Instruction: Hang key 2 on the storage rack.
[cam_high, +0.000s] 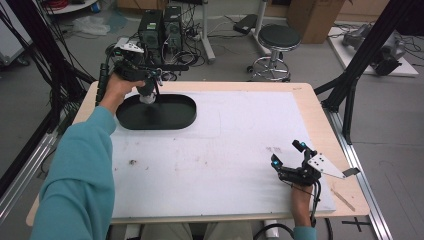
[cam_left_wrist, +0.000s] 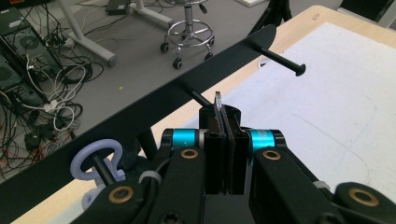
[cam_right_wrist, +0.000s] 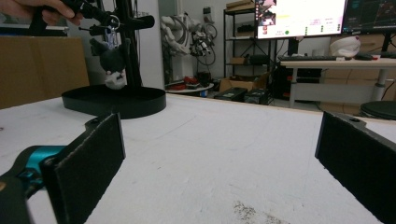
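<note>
The person wears a teal long sleeve (cam_high: 75, 175) on the left arm, with a matching teal cuff (cam_high: 305, 233) at the right wrist. The left black two-jaw gripper (cam_left_wrist: 225, 135) has cyan metal collars, brass-ringed pivots and flat black pads. The right black two-jaw gripper (cam_high: 287, 157) carries glowing cyan tips, a grey three-cornered plate with small holes and a trailing black cable.
</note>
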